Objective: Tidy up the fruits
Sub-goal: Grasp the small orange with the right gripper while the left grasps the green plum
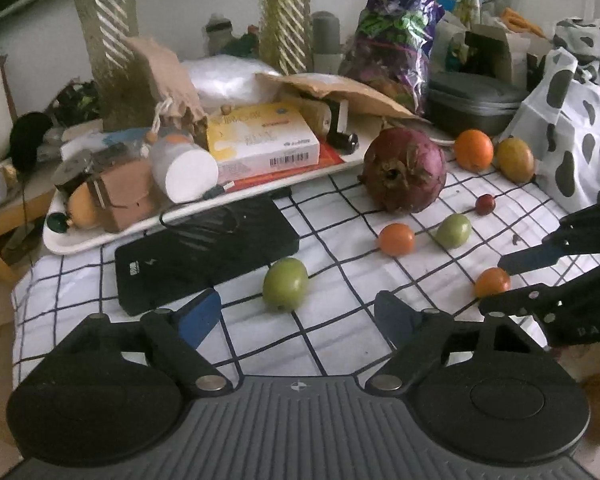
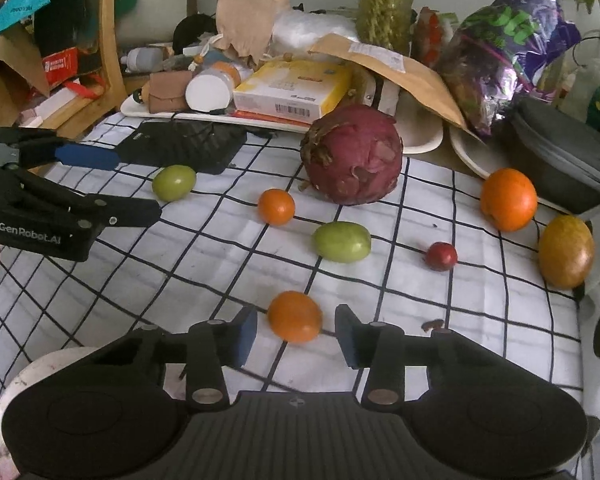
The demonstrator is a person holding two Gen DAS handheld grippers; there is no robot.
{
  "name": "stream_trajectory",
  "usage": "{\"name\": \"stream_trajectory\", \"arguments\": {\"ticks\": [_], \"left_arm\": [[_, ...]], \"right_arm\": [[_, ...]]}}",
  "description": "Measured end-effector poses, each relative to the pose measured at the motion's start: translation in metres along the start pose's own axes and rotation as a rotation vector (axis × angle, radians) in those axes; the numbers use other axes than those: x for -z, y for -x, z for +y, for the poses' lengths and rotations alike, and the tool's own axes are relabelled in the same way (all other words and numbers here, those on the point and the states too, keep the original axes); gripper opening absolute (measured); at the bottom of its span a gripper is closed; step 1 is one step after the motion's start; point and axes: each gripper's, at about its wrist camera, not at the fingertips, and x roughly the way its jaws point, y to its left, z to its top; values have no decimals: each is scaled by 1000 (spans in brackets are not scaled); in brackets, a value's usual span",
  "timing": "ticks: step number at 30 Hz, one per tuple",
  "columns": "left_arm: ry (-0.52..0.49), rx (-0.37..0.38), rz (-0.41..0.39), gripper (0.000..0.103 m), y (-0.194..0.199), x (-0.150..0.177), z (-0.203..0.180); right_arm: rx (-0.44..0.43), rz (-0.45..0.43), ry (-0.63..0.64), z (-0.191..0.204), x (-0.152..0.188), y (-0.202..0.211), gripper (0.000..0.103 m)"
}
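Observation:
Fruits lie scattered on a checked cloth. My right gripper is open, its blue pads on either side of a small orange fruit, not touching it; it shows in the left wrist view between the same fingers. My left gripper is open just short of a green fruit, seen in the right wrist view. A big dark-red fruit, another green fruit, a small orange one, a small red one, a large orange and a yellow-brown fruit lie further on.
A black flat box lies beside the green fruit. A cluttered white tray with a yellow box stands behind. A grey case sits at the right. A white plate rim shows at lower left of the right wrist view.

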Motion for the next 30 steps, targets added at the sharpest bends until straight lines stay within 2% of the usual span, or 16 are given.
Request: {"name": "stream_trajectory", "arguments": {"ticks": [3, 6, 8, 10, 11, 14, 15, 17, 20, 21, 24, 30], "left_arm": [[-6, 22, -6, 81, -4, 1, 0], [-29, 32, -16, 76, -8, 1, -2], [-35, 29, -27, 76, -12, 0, -3], [-37, 16, -30, 67, -16, -3, -2], [-34, 11, -28, 57, -19, -4, -1], [-10, 4, -8, 51, -29, -6, 4], [-3, 4, -1, 43, -32, -7, 6], [9, 8, 18, 36, -39, -7, 10], [23, 13, 15, 34, -41, -7, 13], [30, 19, 18, 28, -41, -7, 14], [29, 57, 14, 28, -37, -7, 13], [-6, 58, 17, 28, -25, -6, -1]], "right_arm": [[-4, 10, 19, 0, 0, -6, 43], [1, 7, 35, 0, 0, -6, 31], [-14, 10, 9, -4, -1, -5, 31], [-18, 9, -3, -6, -2, -5, 31], [-13, 7, -5, -7, -2, -4, 31], [-18, -2, -13, -10, -2, -1, 31], [-18, -6, -15, -11, -3, 0, 31], [-20, -11, -15, -12, -3, 2, 31], [-20, -14, -27, -14, -3, 2, 31], [-20, -15, -29, -15, -3, 3, 31], [-20, -23, -34, -15, -3, 5, 31], [-22, -43, -44, -14, -1, 16, 31]]}}
